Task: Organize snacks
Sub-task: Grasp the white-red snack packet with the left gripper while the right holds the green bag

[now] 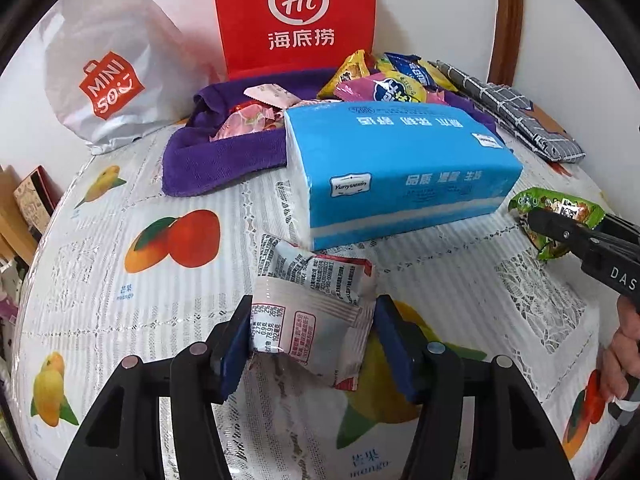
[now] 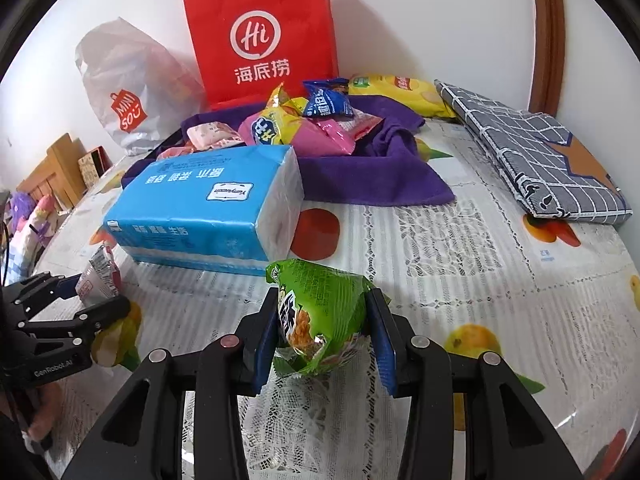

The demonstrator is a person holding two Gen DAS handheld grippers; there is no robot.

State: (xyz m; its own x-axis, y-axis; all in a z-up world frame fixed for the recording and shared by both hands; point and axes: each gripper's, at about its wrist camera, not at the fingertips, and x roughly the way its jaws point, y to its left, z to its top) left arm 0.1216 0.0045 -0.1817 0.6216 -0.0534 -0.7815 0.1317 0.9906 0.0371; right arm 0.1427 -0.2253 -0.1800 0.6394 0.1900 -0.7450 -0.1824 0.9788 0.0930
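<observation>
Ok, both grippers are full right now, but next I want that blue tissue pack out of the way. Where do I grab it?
Grip the blue tissue pack across its short white end, the one facing the open tablecloth. Come in low from the right-hand side. The pack is long, lying flat, and its far edge butts the purple towel with snacks piled behind, so that end looks like the only uncrowded approach.

Snack pile (image 2: 304,124) on towel (image 2: 372,184), seemingly behind tissue pack (image 2: 208,208).
</observation>
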